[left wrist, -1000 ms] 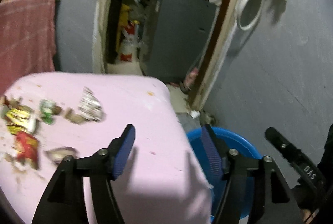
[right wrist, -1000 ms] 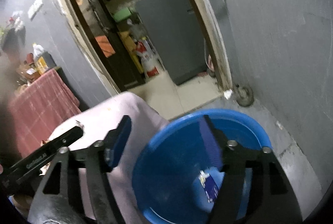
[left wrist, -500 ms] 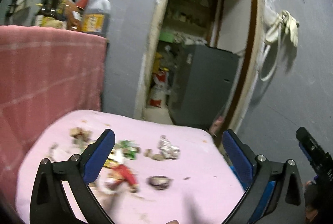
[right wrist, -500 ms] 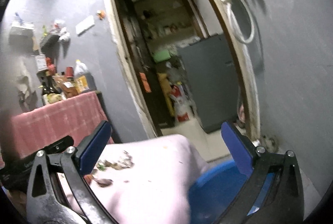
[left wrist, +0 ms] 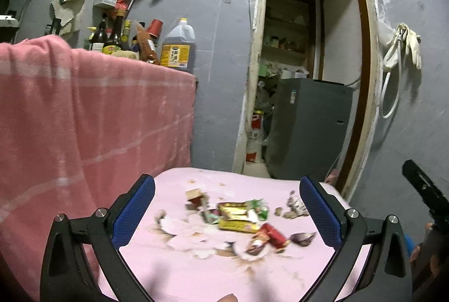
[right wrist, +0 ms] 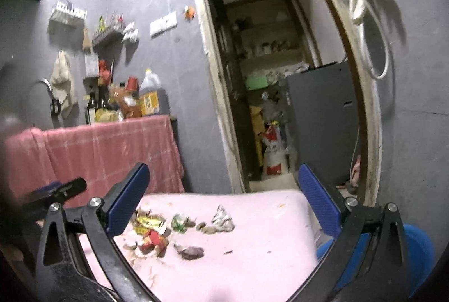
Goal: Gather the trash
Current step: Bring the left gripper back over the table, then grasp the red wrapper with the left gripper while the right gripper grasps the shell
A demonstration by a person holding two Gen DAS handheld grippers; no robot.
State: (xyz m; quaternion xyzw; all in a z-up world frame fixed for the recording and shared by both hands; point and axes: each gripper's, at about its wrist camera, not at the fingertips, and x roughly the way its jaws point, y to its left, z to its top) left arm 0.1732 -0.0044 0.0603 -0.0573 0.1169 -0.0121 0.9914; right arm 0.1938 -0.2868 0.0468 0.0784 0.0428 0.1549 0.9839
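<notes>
Both tongs are wide open and hold nothing. The left gripper (left wrist: 227, 206) fills the bottom of the left wrist view, with one blue pad low on the left and one low on the right. The right gripper (right wrist: 224, 196) sits the same way at the bottom of the right wrist view.

On the left side of both views hangs a pink towel (left wrist: 84, 116). Above it, in the upper left, stand some bottles (left wrist: 120, 38) and a big oil jug (left wrist: 177, 45).

In the lower middle is the pink table (left wrist: 196, 274). The trash sits on it in a messy pile, between the open pads. There is a yellow wrapper (left wrist: 237, 217), a red wrapper (left wrist: 269, 236), a green wrapper (right wrist: 179, 221) and a crumpled silver wrapper (right wrist: 223, 219). Small brown bits lie around them. The pile looks a bit blurry in the left wrist view.

Behind the table, in the middle right, is a doorway with a grey box (left wrist: 308, 128) inside.

At the lower right corner of the right wrist view, a blue tub (right wrist: 418, 254) peeks out beside the table. It looks like the place for the trash, but its inside is hidden here.

Most of the job looks left to do. The pile is on the table, and nothing is being picked up yet. Each piece needs a grab and a trip to the tub.
</notes>
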